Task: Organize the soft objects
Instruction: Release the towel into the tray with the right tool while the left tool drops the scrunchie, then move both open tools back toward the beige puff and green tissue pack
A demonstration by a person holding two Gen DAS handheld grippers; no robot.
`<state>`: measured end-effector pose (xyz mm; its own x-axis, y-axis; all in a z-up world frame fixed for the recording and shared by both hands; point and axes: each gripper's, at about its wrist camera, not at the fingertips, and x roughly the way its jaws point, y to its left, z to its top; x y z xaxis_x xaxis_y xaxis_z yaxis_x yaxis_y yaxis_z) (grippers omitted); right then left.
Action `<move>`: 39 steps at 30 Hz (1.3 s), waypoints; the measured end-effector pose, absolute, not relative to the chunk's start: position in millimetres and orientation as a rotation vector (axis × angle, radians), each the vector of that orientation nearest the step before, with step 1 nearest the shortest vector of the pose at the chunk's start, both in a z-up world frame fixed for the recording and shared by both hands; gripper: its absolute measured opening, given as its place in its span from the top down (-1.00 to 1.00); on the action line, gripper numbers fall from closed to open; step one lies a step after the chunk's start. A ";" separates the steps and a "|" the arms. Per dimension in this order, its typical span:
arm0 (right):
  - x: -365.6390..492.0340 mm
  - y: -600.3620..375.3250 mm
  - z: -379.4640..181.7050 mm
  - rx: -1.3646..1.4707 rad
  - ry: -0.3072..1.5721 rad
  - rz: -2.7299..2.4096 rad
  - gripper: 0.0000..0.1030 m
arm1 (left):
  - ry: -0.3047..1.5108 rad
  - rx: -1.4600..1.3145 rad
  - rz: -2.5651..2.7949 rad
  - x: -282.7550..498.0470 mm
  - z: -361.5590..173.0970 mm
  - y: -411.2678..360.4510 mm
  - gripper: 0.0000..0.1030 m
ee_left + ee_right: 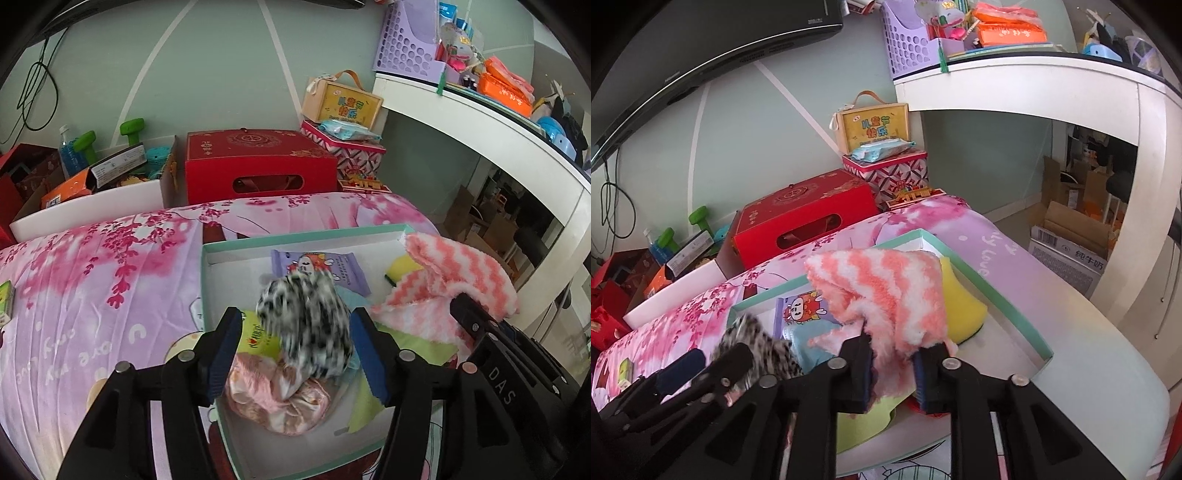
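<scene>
Gaping around a blurred black-and-white fuzzy item (304, 325), the left claw (295, 347) has its blue pads standing clear of it at lower centre of the left wrist view, so nothing is gripped; the item appears to be dropping into the mint-rimmed box (295, 238) on the bed (92, 295). At lower centre of the right wrist view, the right claw (892, 373), jaws set narrow, has a pink-and-white fluffy cloth (886, 291) pinched between its pads, draped up over the box's upper right corner. Below lie a pink satin item (280, 402), a purple packet (321, 269) and a yellow sponge (402, 269). The cloth may well snag the box's far rim or spill outside if let go here, since much of it overhangs the edge. The two claws sit close together above the box, leaving little clearance; open room lies over the bedspread toward the left of the frame.
</scene>
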<state>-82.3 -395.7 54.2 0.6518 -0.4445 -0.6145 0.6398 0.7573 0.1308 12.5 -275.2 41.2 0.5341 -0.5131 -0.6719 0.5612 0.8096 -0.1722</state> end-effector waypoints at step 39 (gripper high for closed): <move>-77.6 -392.6 55.8 0.336 0.663 -0.618 -1.00 | 0.988 -0.032 -0.251 57.4 16.3 -201.7 -0.85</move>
